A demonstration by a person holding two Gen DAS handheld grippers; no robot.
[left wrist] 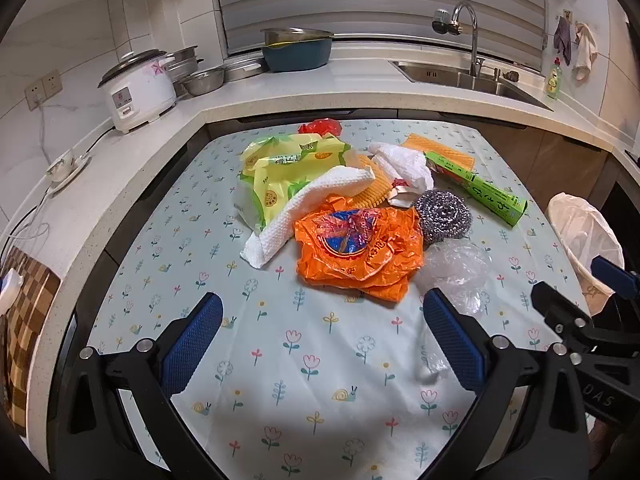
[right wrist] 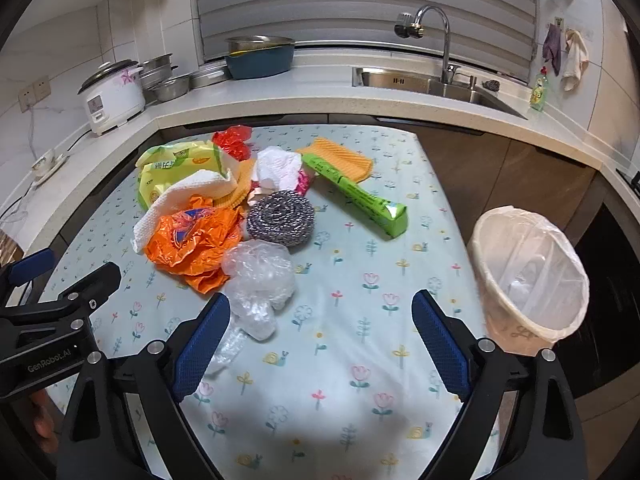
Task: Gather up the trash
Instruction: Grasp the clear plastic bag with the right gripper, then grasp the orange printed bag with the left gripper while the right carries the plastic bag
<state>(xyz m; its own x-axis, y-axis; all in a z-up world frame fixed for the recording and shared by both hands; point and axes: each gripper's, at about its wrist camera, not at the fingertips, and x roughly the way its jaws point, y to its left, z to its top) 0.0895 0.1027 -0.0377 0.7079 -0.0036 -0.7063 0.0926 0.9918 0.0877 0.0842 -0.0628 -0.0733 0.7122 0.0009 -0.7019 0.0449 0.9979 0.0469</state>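
- A kitchen is recorded: an L-shaped pale counter [left wrist: 280,92] with a rice cooker [left wrist: 138,88], steel bowls, a blue basin [left wrist: 298,54] and a sink [right wrist: 432,82] with a tap under a shuttered window.
- A table covered by a pale blue flowered cloth [right wrist: 360,360] is set in front of the counter.
- The trash is found heaped on the far half of the cloth: a yellow-green packet [left wrist: 280,168], a white paper towel [left wrist: 304,208], an orange plastic bag [left wrist: 356,248], a steel scourer [right wrist: 282,216], a long green box [right wrist: 356,196], an orange ribbed cloth [right wrist: 340,156], a red wrapper [right wrist: 234,140] and crumpled clear plastic film [right wrist: 260,276].
- A bin lined with a white bag [right wrist: 528,276] is seen off the table's right edge, tilted in view, with some clear film inside.
- The left gripper [left wrist: 322,344] is held above bare cloth near the orange plastic bag, jaws wide apart, nothing between them.
- The right gripper [right wrist: 320,344] is held above the cloth with jaws wide apart; the clear plastic film lies just beside its left finger [right wrist: 200,344], and contact cannot be determined. Nothing is gripped.
- Each gripper is visible at the edge of the other's view.
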